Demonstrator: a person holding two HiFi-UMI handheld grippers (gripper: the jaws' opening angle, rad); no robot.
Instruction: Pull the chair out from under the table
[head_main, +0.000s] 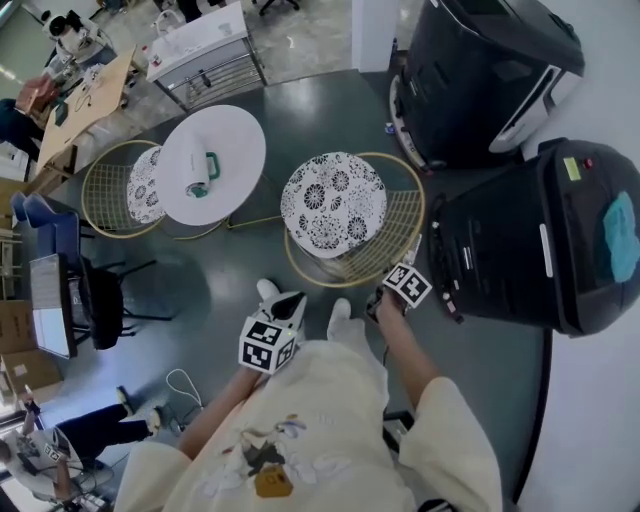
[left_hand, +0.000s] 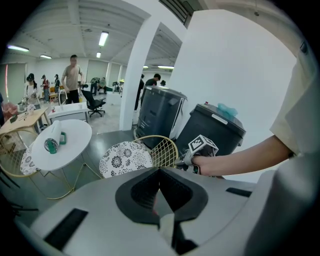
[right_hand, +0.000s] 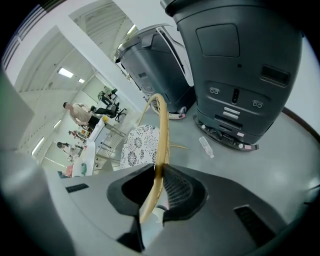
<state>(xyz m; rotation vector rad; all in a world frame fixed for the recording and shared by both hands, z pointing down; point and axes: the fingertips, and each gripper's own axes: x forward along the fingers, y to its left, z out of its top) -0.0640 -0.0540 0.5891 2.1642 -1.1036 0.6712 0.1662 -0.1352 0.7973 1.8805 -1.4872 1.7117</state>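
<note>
The chair (head_main: 333, 203) has a black-and-white patterned cushion and a gold wire frame; it stands clear to the right of the round white table (head_main: 232, 140). My right gripper (head_main: 384, 293) is shut on the chair's gold rim (right_hand: 161, 125) at its near right side; the thin rim runs between the pads (right_hand: 159, 170). From the left gripper view, the chair (left_hand: 125, 157) and the right gripper (left_hand: 186, 161) holding its wire back are both visible. My left gripper (head_main: 290, 300) hangs near my body, short of the chair, its jaws (left_hand: 160, 172) shut on nothing.
A second gold chair (head_main: 115, 190) is tucked under the table's left side. A white roll with a green mug (head_main: 200, 172) lies on the table. Two large black machines (head_main: 495, 70) (head_main: 540, 240) stand close on the right. A small bottle (right_hand: 205, 146) lies on the floor.
</note>
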